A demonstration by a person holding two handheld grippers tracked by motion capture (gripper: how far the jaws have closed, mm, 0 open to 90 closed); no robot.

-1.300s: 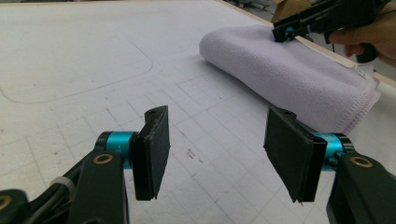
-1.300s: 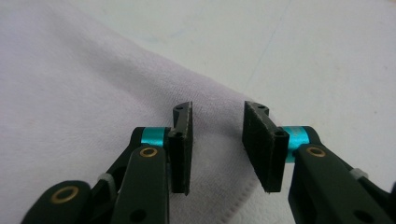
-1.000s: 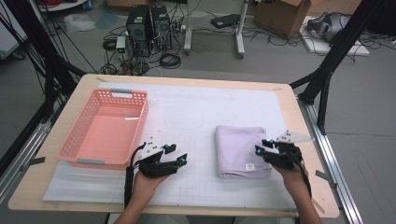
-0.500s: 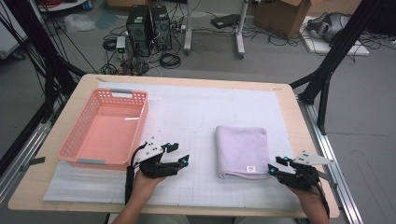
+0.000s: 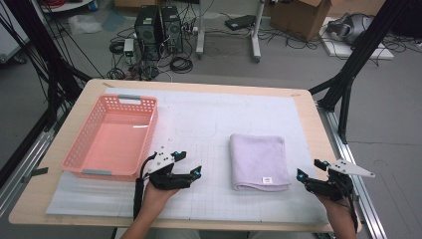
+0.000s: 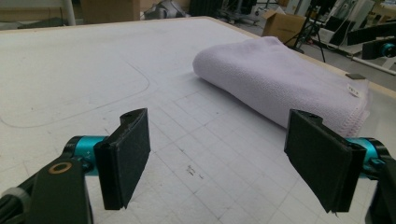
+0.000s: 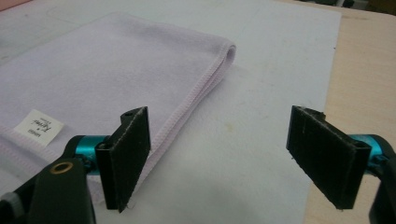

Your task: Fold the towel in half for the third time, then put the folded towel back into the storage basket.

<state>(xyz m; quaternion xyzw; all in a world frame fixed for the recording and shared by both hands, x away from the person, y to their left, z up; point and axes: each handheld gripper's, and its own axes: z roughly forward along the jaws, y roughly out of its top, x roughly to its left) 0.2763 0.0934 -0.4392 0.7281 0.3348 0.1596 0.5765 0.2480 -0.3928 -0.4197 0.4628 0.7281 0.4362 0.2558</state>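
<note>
Towel (image 5: 260, 161), folded, flat on mat (image 5: 209, 114) between both grippers, long axis running away from person. Nearer right gripper (image 5: 312, 172), just beside its edge; left gripper (image 5: 189, 164) farther. Both just opened wide, empty.

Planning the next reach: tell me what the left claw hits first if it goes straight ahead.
Probably the folded lilac towel: the open left claw points toward its near side, over bare mat.

The lilac towel (image 5: 260, 160) at centre right is soft, matt terry cloth with a stitched hem. The pink basket (image 5: 112, 137) at left is glossy perforated plastic. The table (image 5: 318, 124) edge looks like pale, smooth wood.
</note>
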